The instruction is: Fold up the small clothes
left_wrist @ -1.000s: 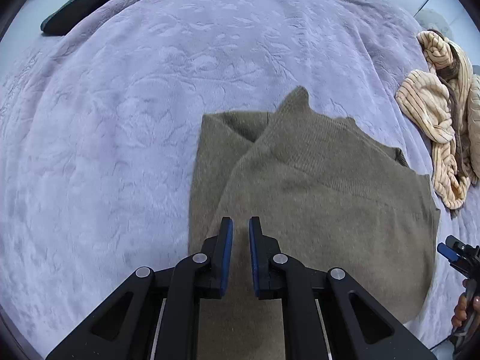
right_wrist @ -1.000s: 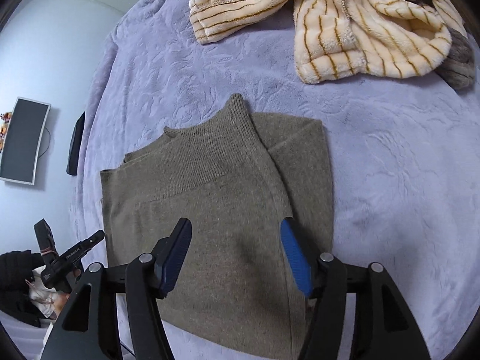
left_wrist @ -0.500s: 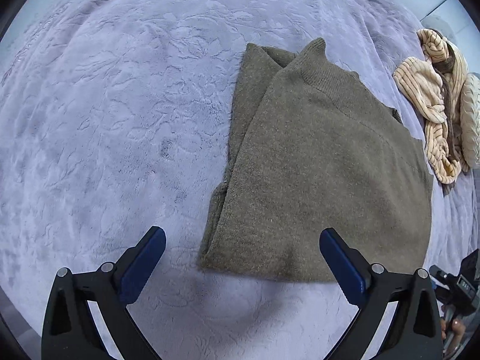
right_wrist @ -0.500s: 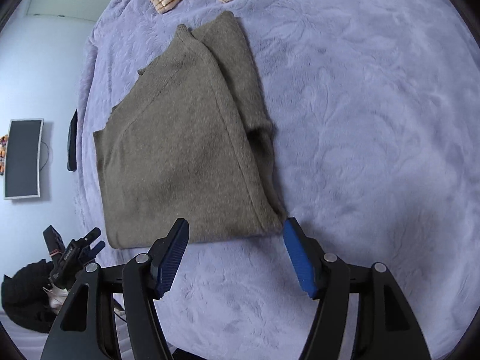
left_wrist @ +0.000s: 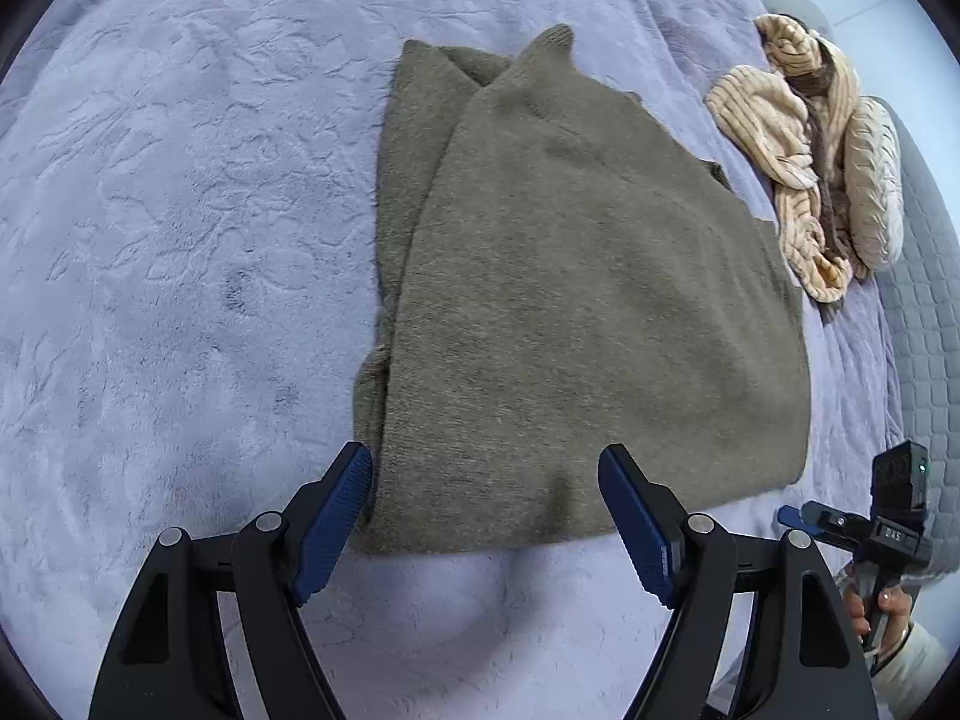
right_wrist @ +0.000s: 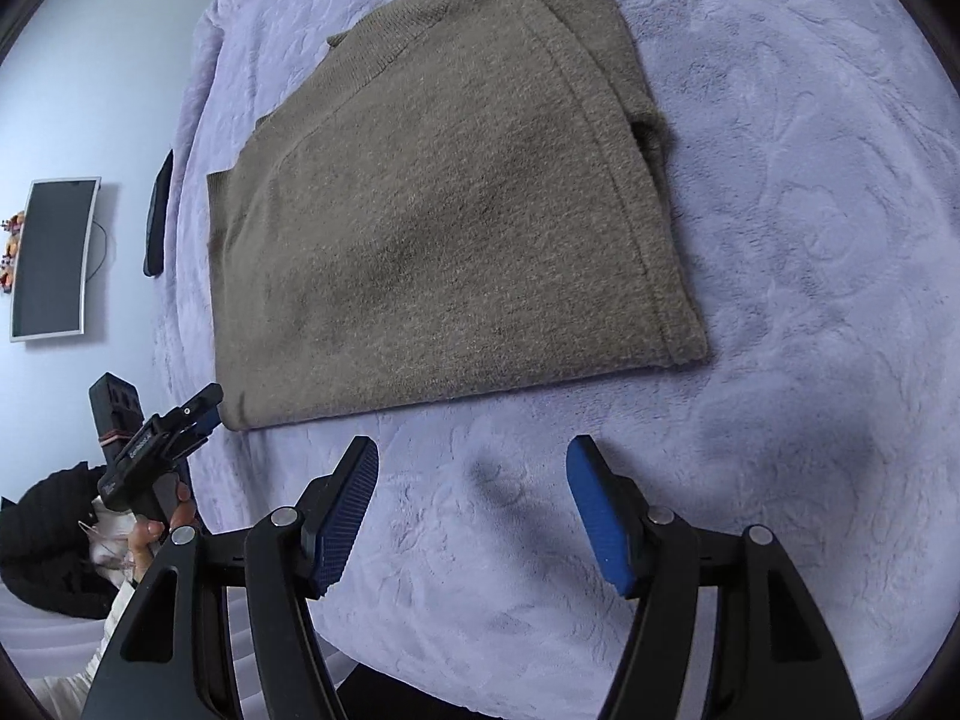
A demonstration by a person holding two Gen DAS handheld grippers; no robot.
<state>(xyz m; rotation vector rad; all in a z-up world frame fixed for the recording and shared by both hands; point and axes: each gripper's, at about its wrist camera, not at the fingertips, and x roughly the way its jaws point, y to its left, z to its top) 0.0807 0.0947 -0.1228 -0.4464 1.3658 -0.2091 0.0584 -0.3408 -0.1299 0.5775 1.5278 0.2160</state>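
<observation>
The folded sweater (left_wrist: 576, 312) lies flat on the bed (left_wrist: 180, 240). The left gripper (left_wrist: 486, 516), jaws just narrowing but spread, straddles its near hem; the right gripper (right_wrist: 474, 516), jaws spread and empty, hovers just short of it.

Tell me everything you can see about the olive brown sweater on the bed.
The olive brown sweater is a soft, fuzzy knit with ribbed trim. It lies flat on the lavender blanket, partly folded: one side is turned over the body, leaving a narrower layer showing along one edge. Its near hem faces both cameras. The left hand-held gripper stands open, its fingertips astride that hem's corner; the right hand-held gripper is open short of it.
</observation>
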